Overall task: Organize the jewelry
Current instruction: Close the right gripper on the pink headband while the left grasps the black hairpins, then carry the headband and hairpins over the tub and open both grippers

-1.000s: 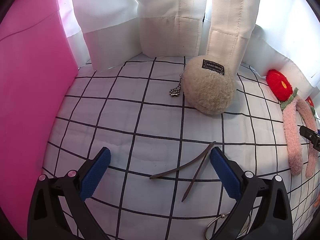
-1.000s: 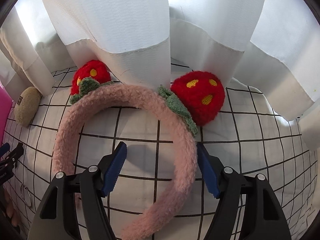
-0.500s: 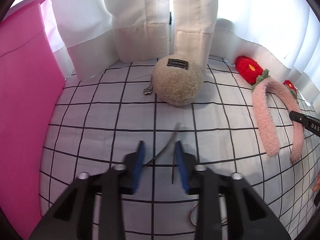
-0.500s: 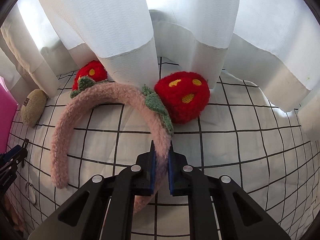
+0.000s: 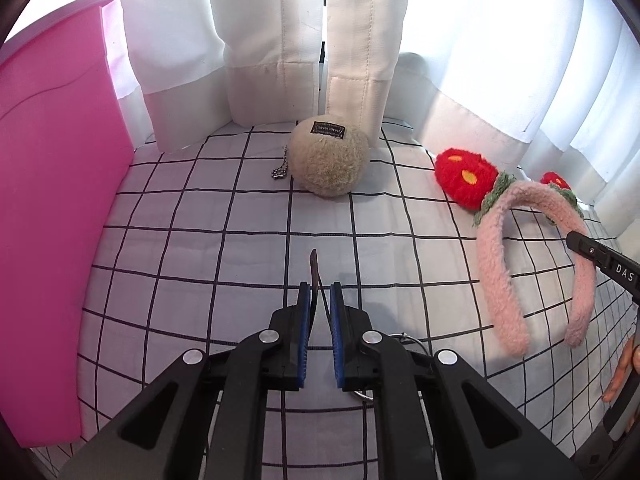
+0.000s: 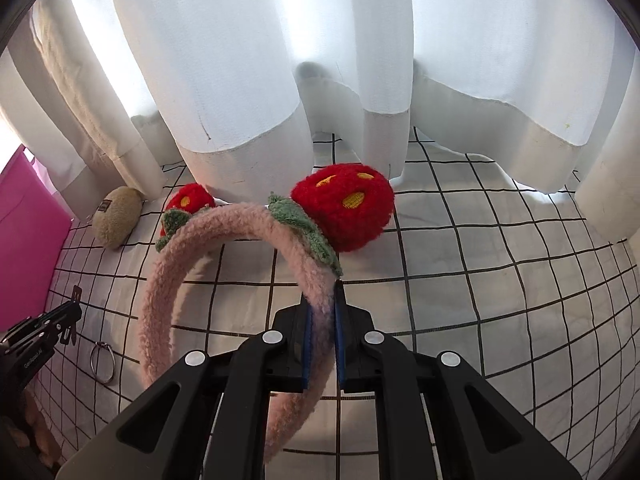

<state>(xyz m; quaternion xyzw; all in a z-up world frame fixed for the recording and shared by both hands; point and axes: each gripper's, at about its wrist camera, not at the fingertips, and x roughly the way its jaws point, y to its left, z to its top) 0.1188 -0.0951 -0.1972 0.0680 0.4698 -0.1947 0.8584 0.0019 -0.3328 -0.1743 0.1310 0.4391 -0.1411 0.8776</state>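
My left gripper (image 5: 319, 292) is shut on a thin dark brown hair clip (image 5: 313, 268), whose tip sticks up past the blue pads, lifted off the checked cloth (image 5: 192, 248). My right gripper (image 6: 322, 300) is shut on the right side of a fuzzy pink headband (image 6: 168, 280), just below its green leaf and red strawberry pom-pom (image 6: 344, 208). The headband's other side still hangs down to the cloth. In the left wrist view the headband (image 5: 492, 264) lies at the right, with the right gripper's tip (image 5: 600, 258) on its far side.
A beige plush ball with a chain (image 5: 328, 160) rests by the white curtain (image 5: 276, 40). A pink box wall (image 5: 52, 200) stands at the left. A metal ring (image 6: 102, 362) lies on the cloth near the left gripper (image 6: 60, 320). Fingers of a hand (image 5: 624, 364) show at the right edge.
Both grippers went from open to shut: the left closed on the brown clip and lifted it, the right closed on the headband and raised that side off the cloth.
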